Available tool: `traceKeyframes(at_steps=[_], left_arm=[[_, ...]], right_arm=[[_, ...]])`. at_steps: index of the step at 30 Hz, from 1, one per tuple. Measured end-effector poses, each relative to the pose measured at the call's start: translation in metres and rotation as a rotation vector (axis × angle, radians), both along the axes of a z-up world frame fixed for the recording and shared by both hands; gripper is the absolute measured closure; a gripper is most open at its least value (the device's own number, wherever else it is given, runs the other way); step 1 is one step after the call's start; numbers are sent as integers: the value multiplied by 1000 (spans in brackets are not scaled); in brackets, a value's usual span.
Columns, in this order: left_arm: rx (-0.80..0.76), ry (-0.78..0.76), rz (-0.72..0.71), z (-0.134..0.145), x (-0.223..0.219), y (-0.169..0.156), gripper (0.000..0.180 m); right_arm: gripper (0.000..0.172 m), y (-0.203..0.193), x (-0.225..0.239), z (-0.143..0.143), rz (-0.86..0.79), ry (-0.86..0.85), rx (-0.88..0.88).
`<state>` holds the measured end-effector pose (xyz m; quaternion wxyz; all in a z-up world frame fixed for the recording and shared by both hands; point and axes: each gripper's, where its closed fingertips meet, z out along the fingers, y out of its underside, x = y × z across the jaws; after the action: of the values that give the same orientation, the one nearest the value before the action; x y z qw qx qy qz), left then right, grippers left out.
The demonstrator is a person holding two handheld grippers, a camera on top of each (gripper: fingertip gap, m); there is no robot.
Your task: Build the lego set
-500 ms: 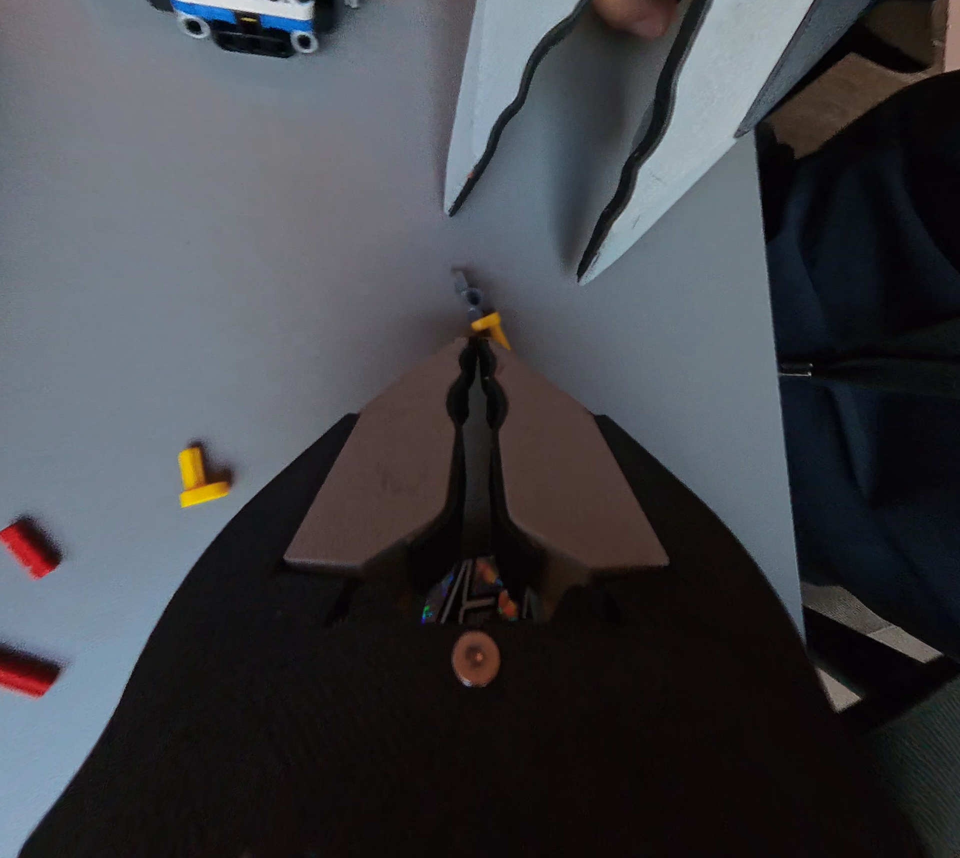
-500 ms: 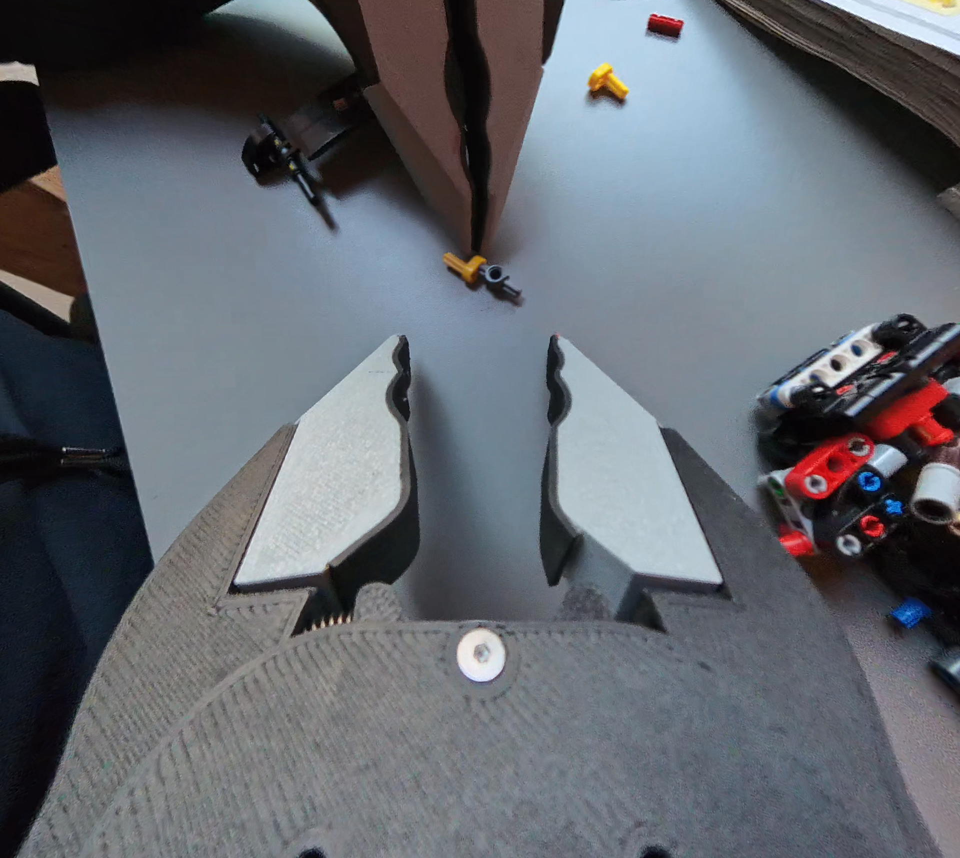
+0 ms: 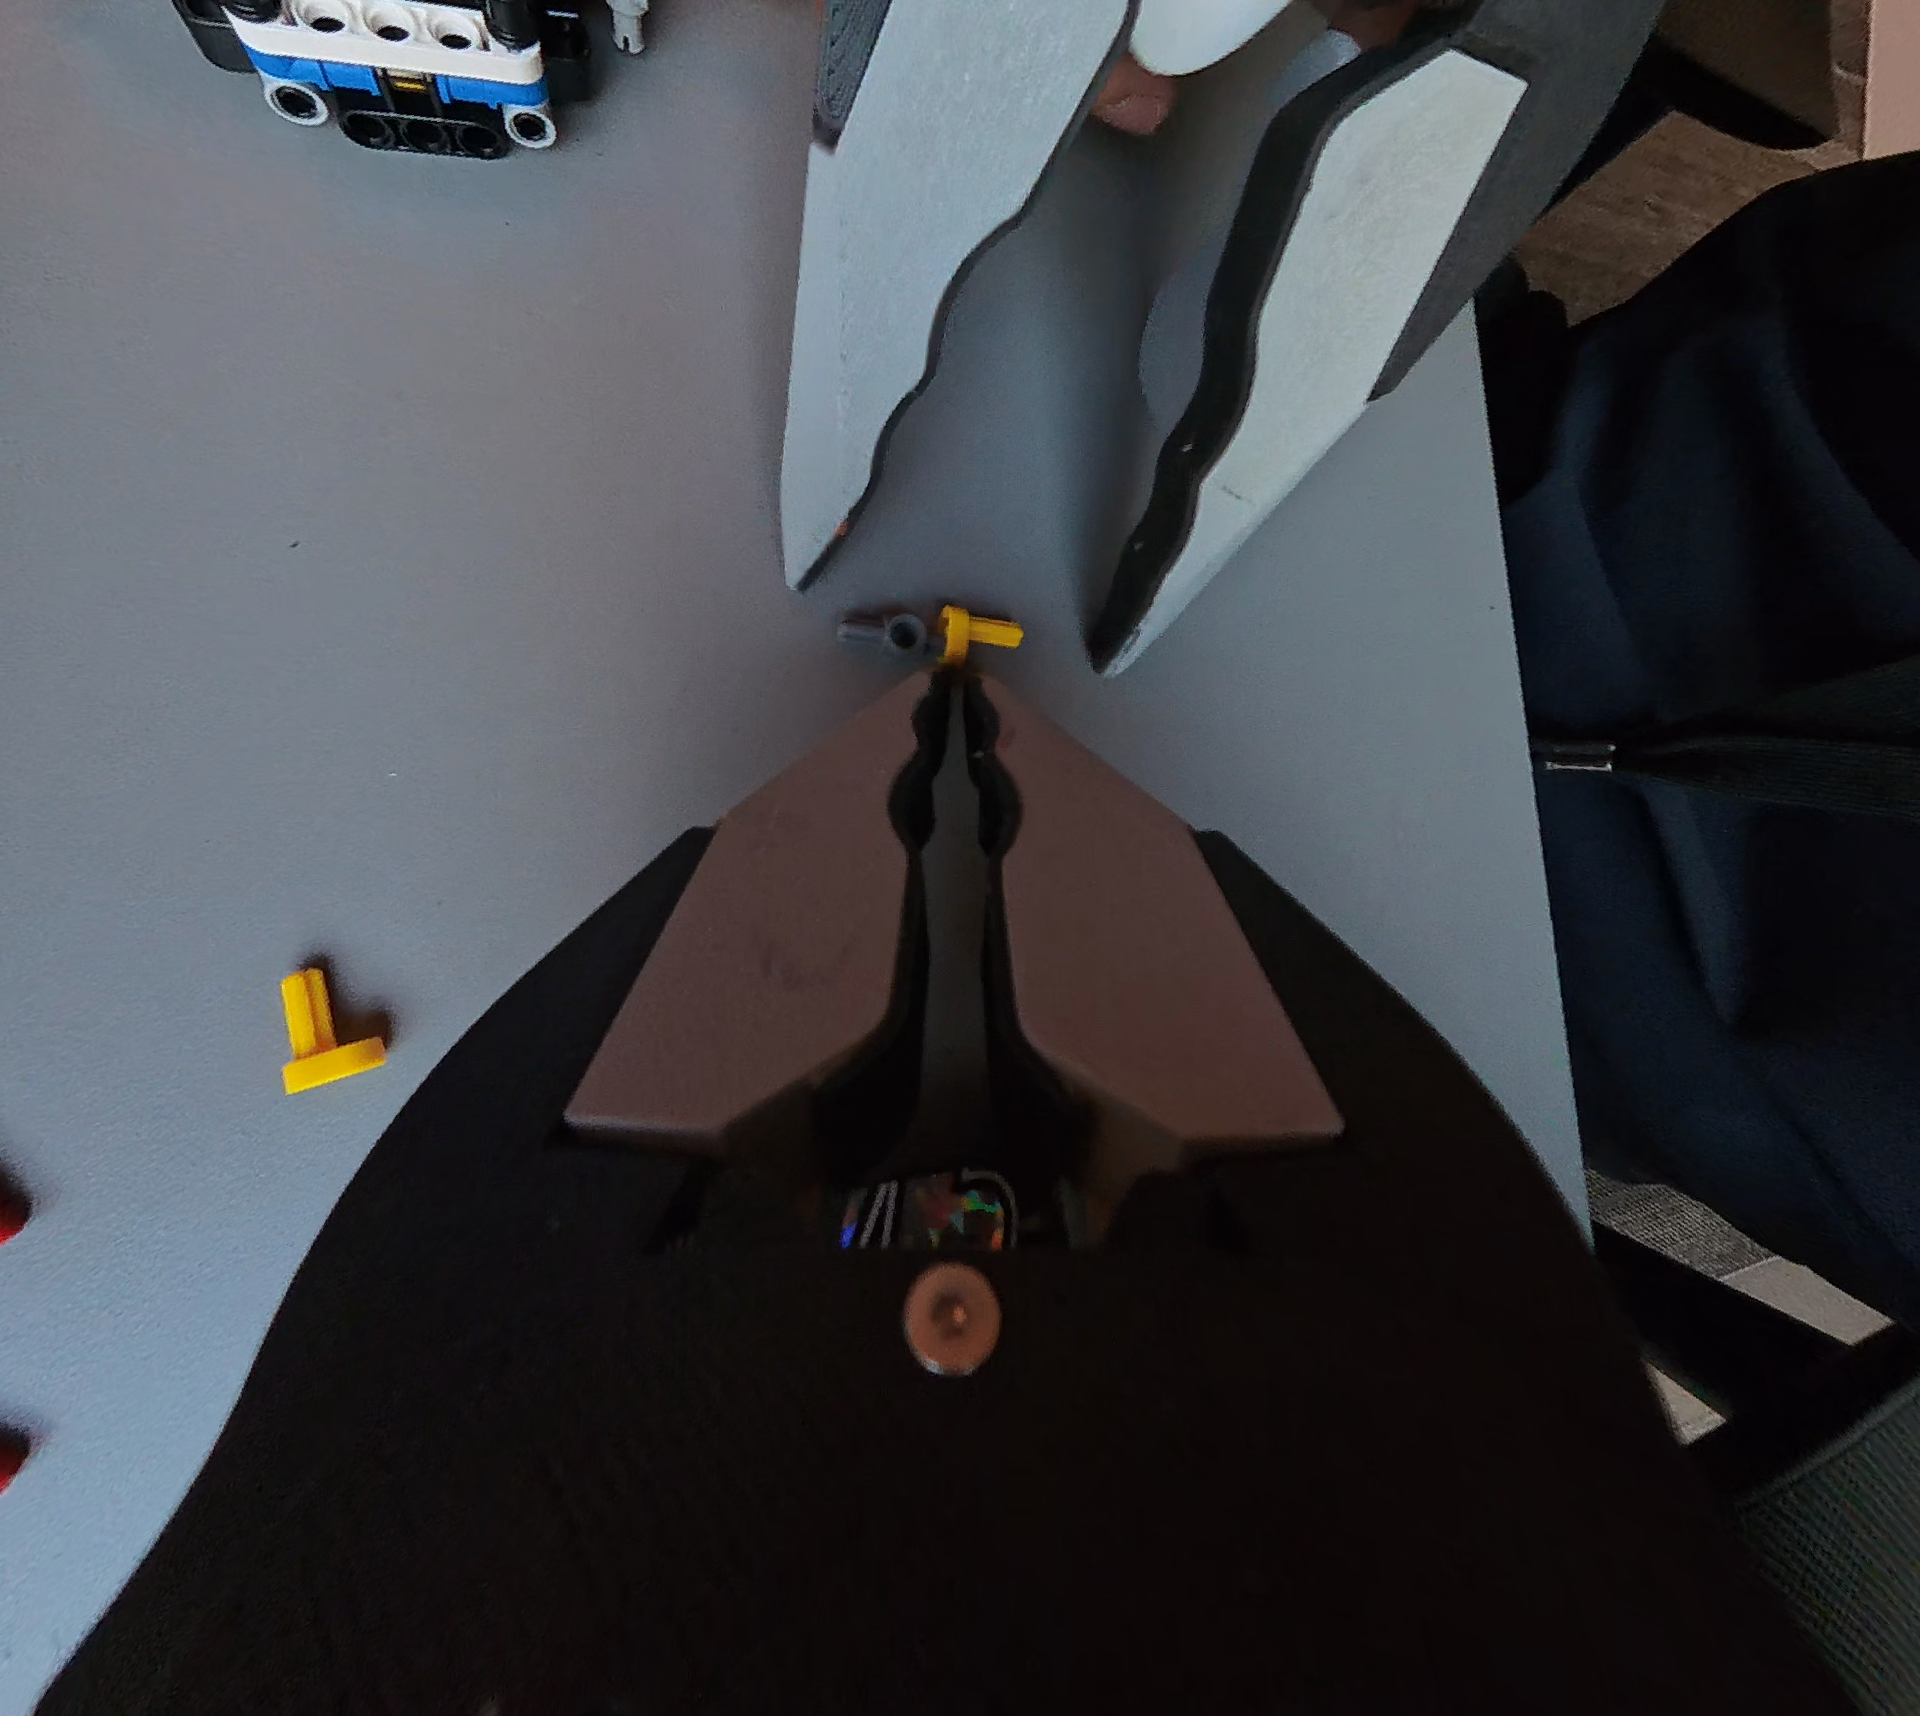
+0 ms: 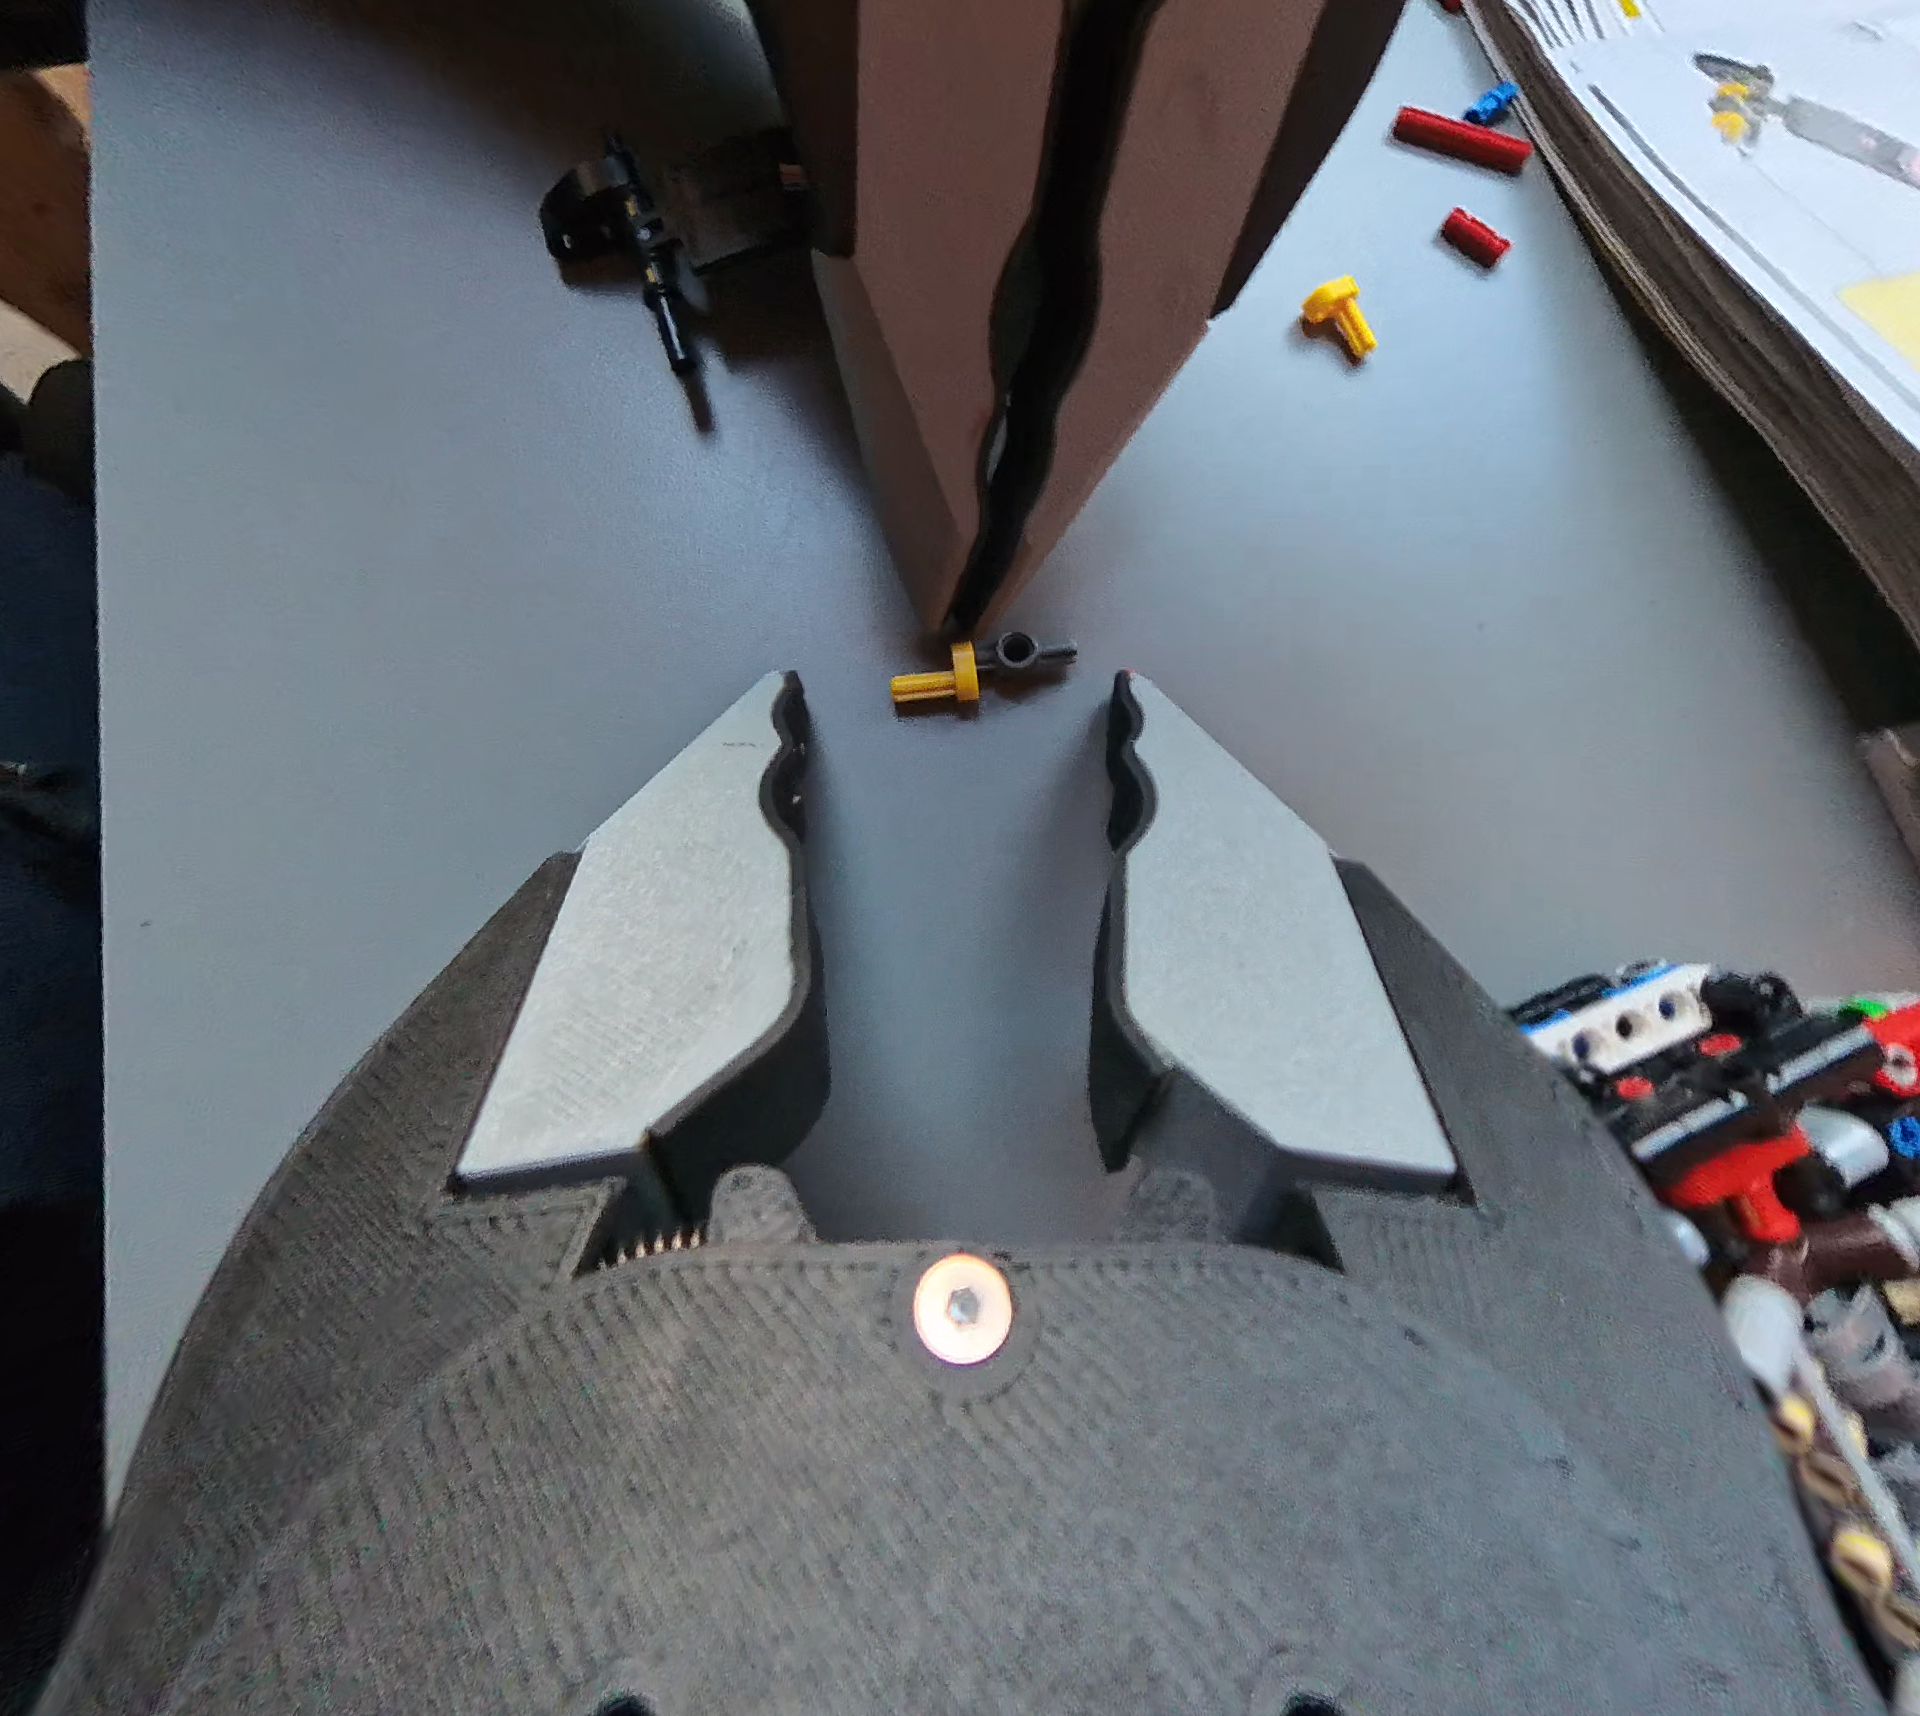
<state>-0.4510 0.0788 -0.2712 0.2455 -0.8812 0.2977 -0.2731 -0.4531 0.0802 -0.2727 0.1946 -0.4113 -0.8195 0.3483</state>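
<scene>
A small yellow pin [image 3: 971, 632] joined to a dark grey connector [image 3: 883, 632] lies on the grey table [image 3: 416, 575]. My left gripper [image 3: 951, 690], with brown fingers, is shut, and its tips rest right at the yellow pin's flange. The right wrist view shows those brown tips [image 4: 961, 617] closed just behind the pin [image 4: 940, 679] and connector [image 4: 1023, 653]. My right gripper [image 4: 956, 700], with grey fingers, is open and empty. Its tips stand on either side of the piece, just short of it, without touching it. It also shows in the left wrist view [image 3: 956, 596].
A black, red, white and blue brick model [image 3: 384, 4] stands at the far left, also seen in the right wrist view [image 4: 1745, 1126]. A loose yellow pin [image 4: 1340, 316], red pieces [image 4: 1460, 139], a black part [image 4: 634, 232] and a printed booklet [image 4: 1714, 56] lie around. The table edge [image 3: 1507, 627] is close. My two grippers' fingertips are within a few centimetres of each other.
My right gripper has moved closer to the yellow and grey piece and its jaws have opened wider. My left gripper stays shut at the piece.
</scene>
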Motion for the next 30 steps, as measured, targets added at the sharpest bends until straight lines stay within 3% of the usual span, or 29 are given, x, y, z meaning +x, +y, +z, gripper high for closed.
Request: traceKeyframes(at_steps=[3,9,18,30], left_arm=[[1,-4,5,0,0,1,179],[32,24,39,2,-1,6,163],[131,149,48,-1,-5,11,164],[148,102,54,-2,-6,14,165]], right_arm=[[110,-1,-3,0,66,13,12],[123,0,-8,0,114,-7,-13],[137,1,-8,-1,88,6,-7],[138,2,-10,-2,77,8,-12]])
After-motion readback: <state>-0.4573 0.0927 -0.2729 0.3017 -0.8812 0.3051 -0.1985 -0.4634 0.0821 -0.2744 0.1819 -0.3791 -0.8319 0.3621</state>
